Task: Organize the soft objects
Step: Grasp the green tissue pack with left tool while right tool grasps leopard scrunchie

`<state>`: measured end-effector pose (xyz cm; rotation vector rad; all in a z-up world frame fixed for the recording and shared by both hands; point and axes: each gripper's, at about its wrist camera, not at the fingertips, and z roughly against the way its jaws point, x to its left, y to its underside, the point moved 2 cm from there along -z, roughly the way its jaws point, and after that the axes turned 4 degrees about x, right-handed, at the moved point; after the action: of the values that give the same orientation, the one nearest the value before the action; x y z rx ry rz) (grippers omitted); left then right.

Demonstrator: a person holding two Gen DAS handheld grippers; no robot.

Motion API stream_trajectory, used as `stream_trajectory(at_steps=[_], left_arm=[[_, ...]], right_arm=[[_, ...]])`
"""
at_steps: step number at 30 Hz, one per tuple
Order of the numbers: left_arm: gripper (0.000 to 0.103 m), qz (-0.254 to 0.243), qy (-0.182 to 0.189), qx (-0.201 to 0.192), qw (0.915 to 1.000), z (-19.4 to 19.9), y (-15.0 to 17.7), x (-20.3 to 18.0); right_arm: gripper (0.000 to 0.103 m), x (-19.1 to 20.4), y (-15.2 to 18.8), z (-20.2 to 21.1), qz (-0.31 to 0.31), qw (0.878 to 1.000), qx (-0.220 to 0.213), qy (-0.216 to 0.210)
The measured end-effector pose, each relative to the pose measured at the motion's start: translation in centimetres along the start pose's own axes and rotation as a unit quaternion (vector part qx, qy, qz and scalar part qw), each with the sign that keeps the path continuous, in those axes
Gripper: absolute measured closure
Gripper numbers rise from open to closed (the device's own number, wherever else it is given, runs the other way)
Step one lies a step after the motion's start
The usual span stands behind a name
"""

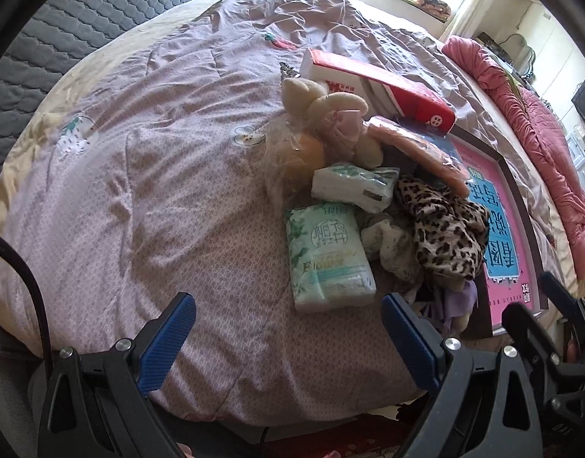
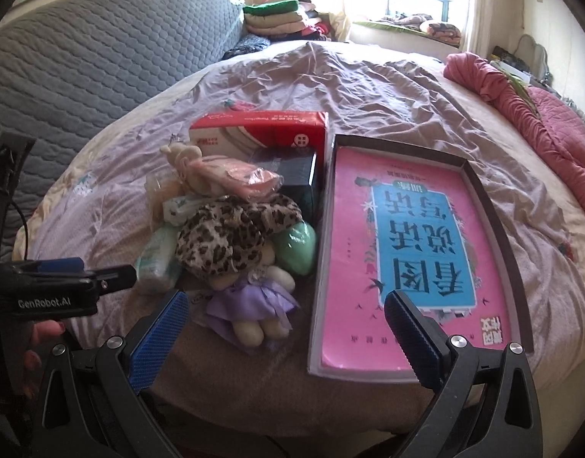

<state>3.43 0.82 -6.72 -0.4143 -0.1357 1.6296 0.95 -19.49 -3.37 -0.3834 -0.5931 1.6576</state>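
Observation:
A heap of soft things lies on the bed: a green tissue pack [image 1: 328,255], a second tissue pack [image 1: 355,185], a leopard-print cloth [image 1: 443,229] [image 2: 235,234], a cream plush toy [image 1: 330,112], a purple-dressed doll [image 2: 254,301], a green soft lump [image 2: 298,246] and a pink wrapped item [image 2: 250,181]. My left gripper [image 1: 288,328] is open, low in front of the green pack, nothing between its fingers. My right gripper [image 2: 286,322] is open too, between the doll and the shallow box [image 2: 495,225] that holds a pink and blue book [image 2: 418,244].
A red and white carton [image 2: 260,131] and a dark box [image 2: 296,173] stand behind the heap. A lilac quilt [image 1: 159,175] covers the bed, a grey quilted headboard [image 2: 101,49] on the left, a pink blanket [image 2: 529,114] on the right. Folded clothes [image 2: 281,19] are stacked near the window.

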Motion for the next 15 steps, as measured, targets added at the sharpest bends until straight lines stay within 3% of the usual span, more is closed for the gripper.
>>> stream_trajectory(at_steps=[8, 15], left_arm=[[0.005, 0.004, 0.018, 0.009, 0.9998, -1.9, -1.1, 0.1], [0.005, 0.001, 0.025, 0.023, 0.9994, -3.1, -1.1, -0.2]], right_arm=[[0.0, -0.6, -1.9, -2.9, 0.004, 1.0, 0.01, -0.009], [0.001, -0.3, -3.6, -4.9, -0.007, 0.999, 0.012, -0.043]])
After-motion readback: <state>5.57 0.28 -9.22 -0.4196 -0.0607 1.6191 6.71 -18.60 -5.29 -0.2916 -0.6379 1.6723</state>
